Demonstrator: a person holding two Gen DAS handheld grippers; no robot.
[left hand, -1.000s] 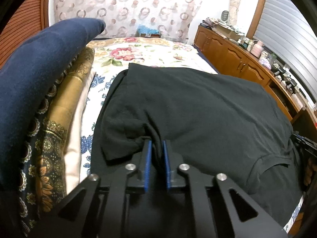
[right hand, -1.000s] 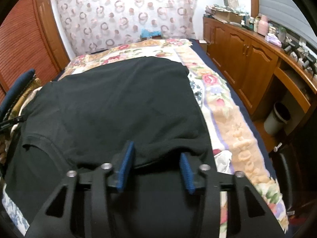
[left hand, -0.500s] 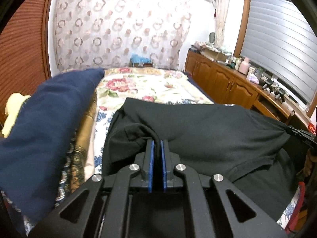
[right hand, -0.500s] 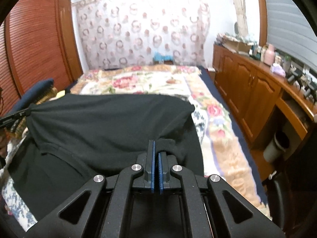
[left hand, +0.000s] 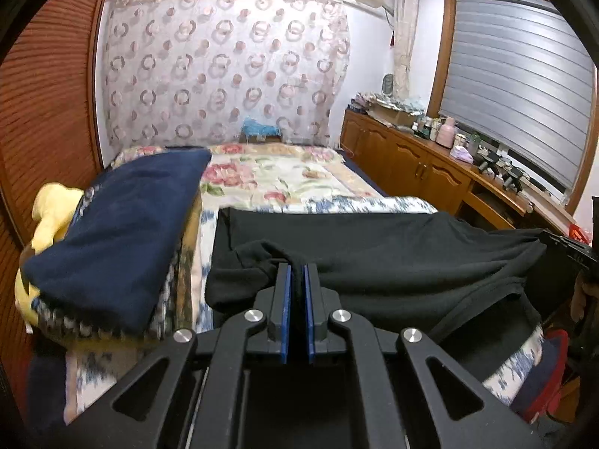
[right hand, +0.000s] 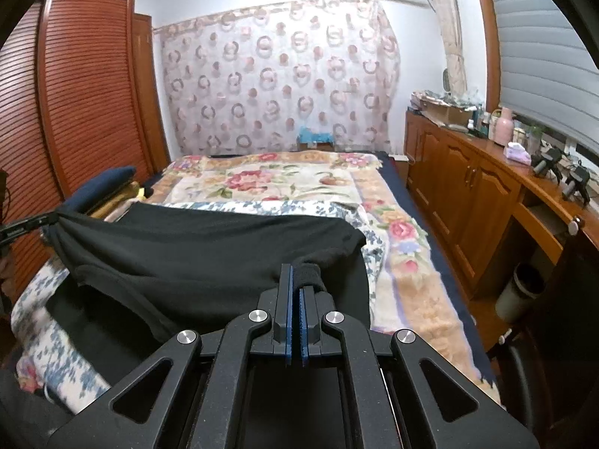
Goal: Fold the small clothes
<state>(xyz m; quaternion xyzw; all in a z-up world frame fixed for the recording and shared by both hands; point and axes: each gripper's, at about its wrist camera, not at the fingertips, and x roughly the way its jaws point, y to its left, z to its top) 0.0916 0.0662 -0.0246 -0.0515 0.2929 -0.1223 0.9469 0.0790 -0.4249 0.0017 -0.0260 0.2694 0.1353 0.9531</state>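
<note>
With both grippers pinching a near corner each, left gripper (left hand: 295, 273) and right gripper (right hand: 296, 277), the black shirt (left hand: 393, 258) stretches sideways between them, its far half lying ahead on the bed (left hand: 284, 179), so neither hand's nearer.

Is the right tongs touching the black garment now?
Touching. The right wrist view shows the right tongs shut on a bunched fold of the black garment.

Black garment (left hand: 374, 247), floral bedspread (left hand: 269, 176), navy blanket (left hand: 112, 232), ring-patterned curtain (left hand: 224, 63)
</note>
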